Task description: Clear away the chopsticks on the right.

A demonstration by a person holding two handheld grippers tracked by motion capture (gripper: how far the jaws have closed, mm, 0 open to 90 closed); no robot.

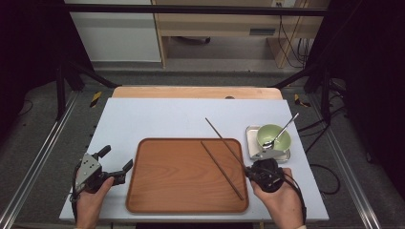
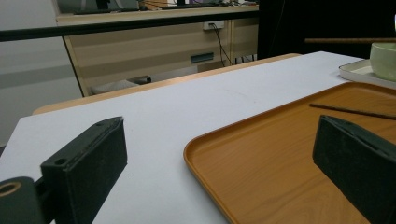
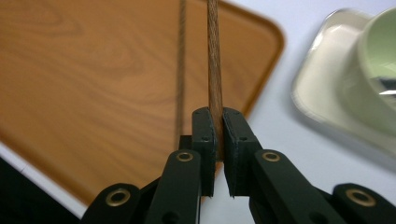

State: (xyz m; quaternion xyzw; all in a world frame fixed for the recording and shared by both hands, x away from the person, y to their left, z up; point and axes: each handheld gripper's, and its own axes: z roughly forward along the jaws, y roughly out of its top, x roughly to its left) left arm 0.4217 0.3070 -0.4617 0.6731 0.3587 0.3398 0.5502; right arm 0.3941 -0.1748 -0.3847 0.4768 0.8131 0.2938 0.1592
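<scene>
I had one chopstick [image 3: 215, 70] pinched in my right gripper [image 3: 218, 135], lifted over the wooden tray's [image 1: 162, 191] right edge; its twin [image 1: 222, 170] lay flat on the tray. Just beyond sat the green bowl [image 1: 273, 136] with a spoon [image 1: 282, 132]. My left gripper [image 1: 116, 165] waited with jaws apart, left of the tray.

Bowl [image 3: 373, 70] blurred, edge-cropped

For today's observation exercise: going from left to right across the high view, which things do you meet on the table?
left gripper → wooden tray → right gripper holding a chopstick → green bowl on its small white tray
</scene>
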